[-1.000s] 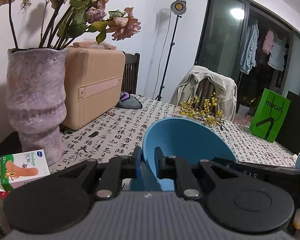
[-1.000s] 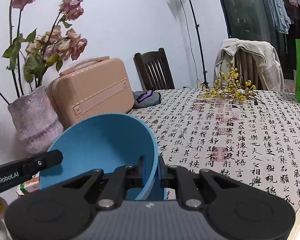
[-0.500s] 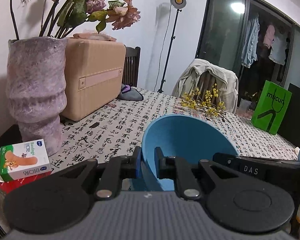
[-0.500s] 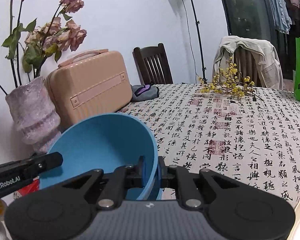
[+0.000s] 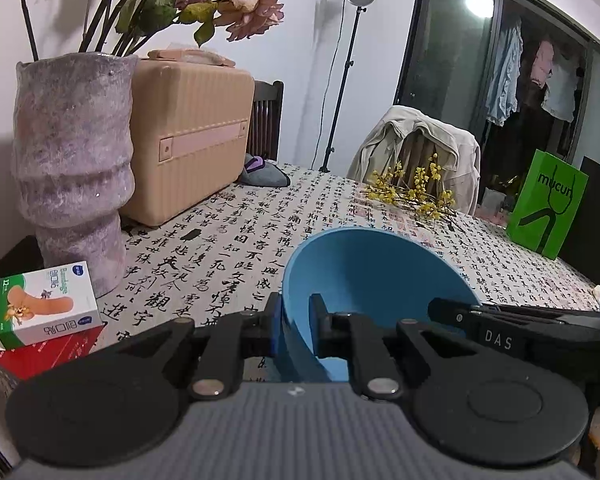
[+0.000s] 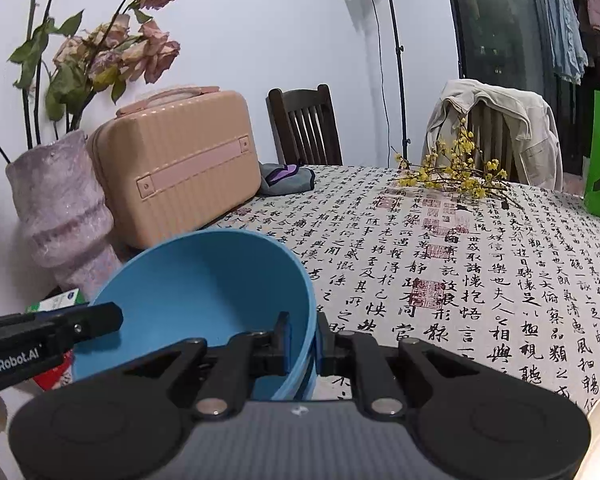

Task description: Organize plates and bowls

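I clamp both my left gripper (image 5: pixel 296 326) and right gripper (image 6: pixel 303 338) on the blue bowl's (image 5: pixel 374 270) rim, above the calligraphy-print tablecloth (image 6: pixel 480 264) beside a purple vase (image 5: pixel 72 152).

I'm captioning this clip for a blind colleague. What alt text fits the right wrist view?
The right gripper pinches the rim of a blue bowl, tilted above a calligraphy-print tablecloth; the left gripper reaches the bowl's opposite side. Behind stand a vase and a peach case.

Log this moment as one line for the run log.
left tongs: shut on blue bowl rim | right tongs: shut on opposite rim | bowl: held tilted above table | stage: carrying
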The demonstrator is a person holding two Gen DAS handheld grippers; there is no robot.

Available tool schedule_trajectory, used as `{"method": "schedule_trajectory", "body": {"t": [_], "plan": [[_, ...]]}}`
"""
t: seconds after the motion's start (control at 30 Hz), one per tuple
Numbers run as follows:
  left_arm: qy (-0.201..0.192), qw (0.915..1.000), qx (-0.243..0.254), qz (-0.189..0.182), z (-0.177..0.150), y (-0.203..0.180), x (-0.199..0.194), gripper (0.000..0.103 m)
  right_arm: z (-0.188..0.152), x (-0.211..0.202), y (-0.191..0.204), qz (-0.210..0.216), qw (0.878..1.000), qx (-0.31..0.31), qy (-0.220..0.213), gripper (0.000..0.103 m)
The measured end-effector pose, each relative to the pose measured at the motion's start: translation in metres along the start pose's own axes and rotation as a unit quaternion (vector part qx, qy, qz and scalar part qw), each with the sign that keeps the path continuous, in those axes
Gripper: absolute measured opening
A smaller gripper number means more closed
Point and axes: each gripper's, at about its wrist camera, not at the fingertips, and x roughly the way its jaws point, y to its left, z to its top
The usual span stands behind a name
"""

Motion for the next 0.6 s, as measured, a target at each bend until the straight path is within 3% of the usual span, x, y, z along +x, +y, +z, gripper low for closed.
{"method": "schedule_trajectory", "body": {"t": [0.6], "plan": [[0.012, 0.9999, -0.003, 0.002, -0.003, 0.006, 0.010, 0.014, -0.007, 0.009, 0.011, -0.026, 0.999, -0.039, -0.003, 0.011]]}}
